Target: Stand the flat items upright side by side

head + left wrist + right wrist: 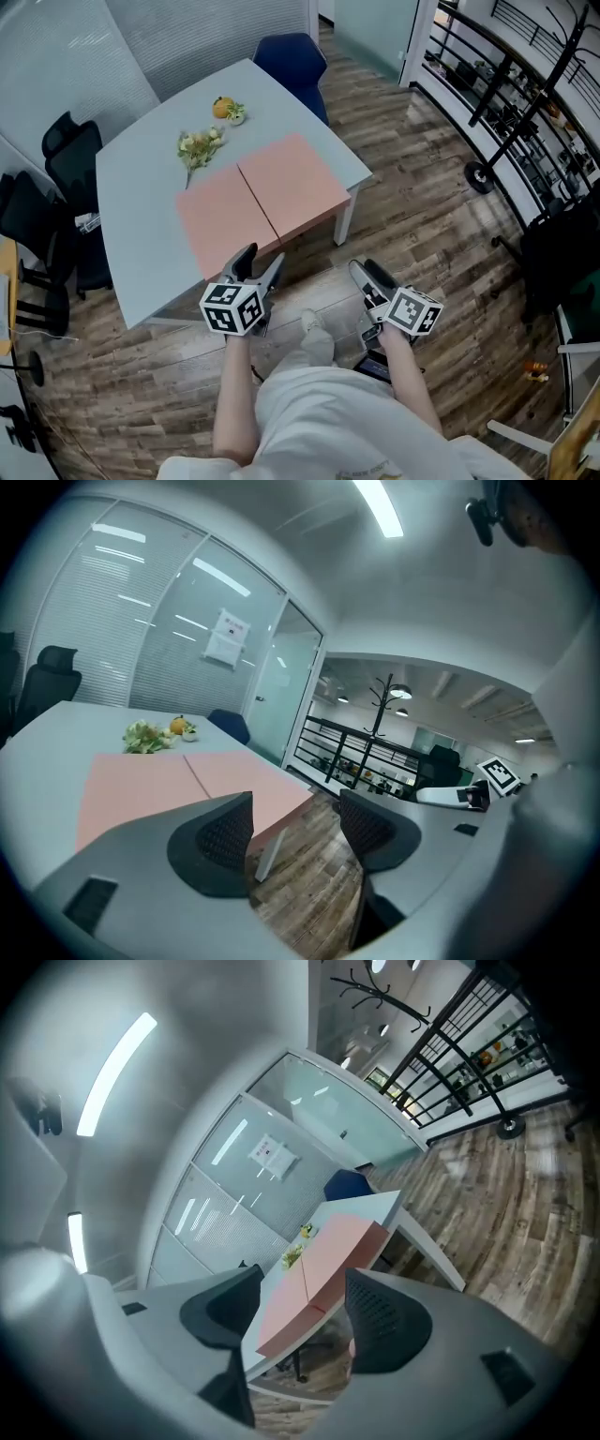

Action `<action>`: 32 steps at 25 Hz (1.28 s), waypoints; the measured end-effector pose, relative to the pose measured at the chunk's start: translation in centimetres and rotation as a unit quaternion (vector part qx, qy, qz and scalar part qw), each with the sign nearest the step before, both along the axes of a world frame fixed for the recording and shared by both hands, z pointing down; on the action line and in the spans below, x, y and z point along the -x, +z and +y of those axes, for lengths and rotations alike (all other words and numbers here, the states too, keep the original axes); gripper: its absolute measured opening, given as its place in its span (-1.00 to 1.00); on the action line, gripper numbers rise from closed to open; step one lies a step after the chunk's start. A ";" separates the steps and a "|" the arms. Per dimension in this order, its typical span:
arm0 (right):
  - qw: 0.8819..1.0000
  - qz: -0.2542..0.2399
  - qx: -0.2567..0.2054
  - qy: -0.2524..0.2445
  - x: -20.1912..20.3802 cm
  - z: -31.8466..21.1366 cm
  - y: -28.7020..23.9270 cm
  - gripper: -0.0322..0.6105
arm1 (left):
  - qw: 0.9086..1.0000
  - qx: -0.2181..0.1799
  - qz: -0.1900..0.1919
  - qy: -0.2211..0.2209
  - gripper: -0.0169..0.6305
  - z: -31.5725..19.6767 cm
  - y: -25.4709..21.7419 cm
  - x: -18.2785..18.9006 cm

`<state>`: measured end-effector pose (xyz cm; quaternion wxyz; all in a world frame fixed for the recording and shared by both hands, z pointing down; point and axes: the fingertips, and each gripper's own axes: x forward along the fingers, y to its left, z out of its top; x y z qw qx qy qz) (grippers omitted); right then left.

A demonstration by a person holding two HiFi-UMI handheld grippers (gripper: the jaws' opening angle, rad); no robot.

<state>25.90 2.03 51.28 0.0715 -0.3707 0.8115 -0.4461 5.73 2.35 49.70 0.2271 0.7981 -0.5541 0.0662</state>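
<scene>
L gripper (261,262) & R gripper (370,274), jaws apart, empty, near pink mats (293,184) on table (141,192).

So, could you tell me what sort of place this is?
Probably an office meeting area: a large table with black office chairs beside it, frosted glass partitions behind, and a wood-look floor.

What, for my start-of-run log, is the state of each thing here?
Left pink flat rectangular mat: lying flat on the pale grey table, beside its twin.
Right pink flat rectangular mat: lying flat, not upright.
Left gripper: open, empty.
Right gripper: open, empty.
Green-white flower sprig: lying on the table.
</scene>
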 end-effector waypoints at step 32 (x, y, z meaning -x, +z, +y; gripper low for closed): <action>0.985 -0.033 0.167 0.015 5.1 -20.5 13.7 0.12 | 0.980 0.149 -0.079 0.107 -0.07 -20.9 11.2 1.7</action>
